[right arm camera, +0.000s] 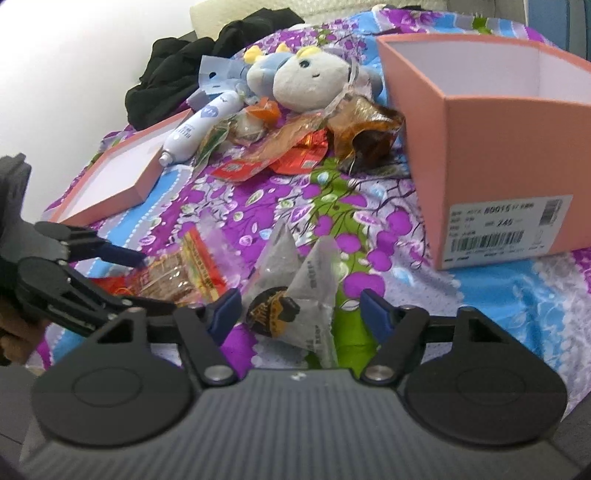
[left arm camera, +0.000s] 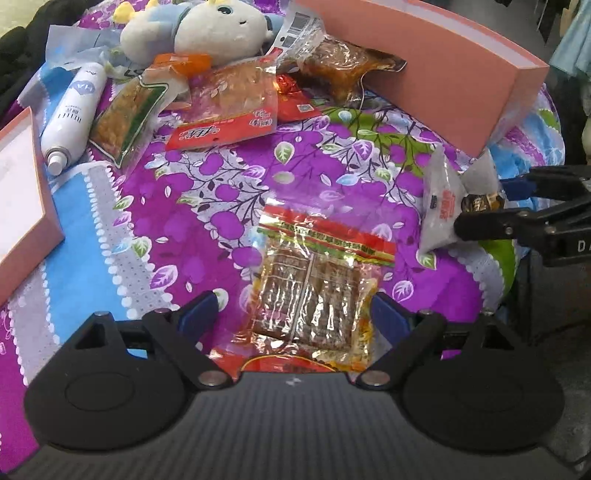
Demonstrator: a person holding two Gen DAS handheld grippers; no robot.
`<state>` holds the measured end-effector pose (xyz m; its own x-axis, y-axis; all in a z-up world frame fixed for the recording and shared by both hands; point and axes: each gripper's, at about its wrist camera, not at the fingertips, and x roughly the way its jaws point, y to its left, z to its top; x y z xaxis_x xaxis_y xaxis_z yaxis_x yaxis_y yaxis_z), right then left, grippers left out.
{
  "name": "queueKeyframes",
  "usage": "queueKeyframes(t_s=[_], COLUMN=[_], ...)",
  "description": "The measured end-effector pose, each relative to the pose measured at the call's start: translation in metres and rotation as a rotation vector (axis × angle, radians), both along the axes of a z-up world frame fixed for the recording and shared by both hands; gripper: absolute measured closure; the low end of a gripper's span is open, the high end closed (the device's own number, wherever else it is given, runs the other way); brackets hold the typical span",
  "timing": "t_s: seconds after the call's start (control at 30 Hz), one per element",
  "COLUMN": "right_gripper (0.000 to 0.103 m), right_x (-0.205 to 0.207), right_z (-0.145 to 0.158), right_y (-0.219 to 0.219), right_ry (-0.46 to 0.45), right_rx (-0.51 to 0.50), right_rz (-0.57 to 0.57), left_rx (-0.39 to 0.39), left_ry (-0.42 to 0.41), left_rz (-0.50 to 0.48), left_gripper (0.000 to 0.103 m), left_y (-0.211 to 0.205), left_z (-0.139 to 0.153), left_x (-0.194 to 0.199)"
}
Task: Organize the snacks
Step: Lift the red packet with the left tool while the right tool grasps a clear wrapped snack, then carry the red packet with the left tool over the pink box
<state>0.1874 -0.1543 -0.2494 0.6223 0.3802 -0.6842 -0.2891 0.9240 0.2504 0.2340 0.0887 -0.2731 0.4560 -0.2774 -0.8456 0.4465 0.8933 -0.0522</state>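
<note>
A clear snack packet with red and gold trim (left arm camera: 314, 284) lies on the purple floral cloth between the open jaws of my left gripper (left arm camera: 293, 314); it also shows in the right wrist view (right arm camera: 177, 277). A small clear packet holding a dark brown and orange sweet (right arm camera: 291, 295) lies between the open jaws of my right gripper (right arm camera: 301, 314); in the left wrist view it shows at the right (left arm camera: 443, 206) beside that gripper (left arm camera: 487, 205). The open pink box (right arm camera: 498, 155) stands at the right. Several more snack packets (left arm camera: 225, 107) lie piled at the back.
A plush toy (left arm camera: 207, 29) and a white spray bottle (left arm camera: 72, 114) lie by the snack pile. The pink box lid (left arm camera: 22, 206) lies at the left. Black clothing (right arm camera: 192, 55) is bunched at the far edge of the bed.
</note>
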Motion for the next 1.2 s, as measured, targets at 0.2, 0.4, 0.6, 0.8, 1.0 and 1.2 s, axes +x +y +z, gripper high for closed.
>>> queueKeyframes(t_s=[0.2, 0.4, 0.6, 0.8, 1.0, 1.2], right_gripper=[0.049, 0.056, 0.058, 0.058, 0.058, 0.058], right_x=[0.000, -0.002, -0.009, -0.015, -0.031, -0.050], right_z=[0.000, 0.007, 0.022, 0.041, 0.069, 0.101], right_y=[0.005, 0.007, 0.000, -0.007, -0.010, -0.019], right_ry=[0.009, -0.011, -0.054, -0.095, -0.165, -0.196], right_rx=[-0.001, -0.039, -0.058, -0.076, -0.091, -0.064], right_rz=[0.030, 0.038, 0.017, -0.018, -0.046, -0.067], left_rx=[0.016, 0.011, -0.033, -0.104, -0.185, -0.212], left_ry=[-0.010, -0.006, 0.016, 0.033, 0.024, -0.059], left_rz=[0.010, 0.051, 0.158, 0.278, 0.415, 0.484], left_gripper=[0.024, 0.038, 0.041, 0.041, 0.041, 0.041], left_y=[-0.009, -0.017, -0.021, -0.023, -0.018, -0.027], left_z=[0.001, 0.007, 0.013, 0.028, 0.052, 0.090], left_x=[-0.006, -0.014, -0.019, -0.029, -0.044, -0.071])
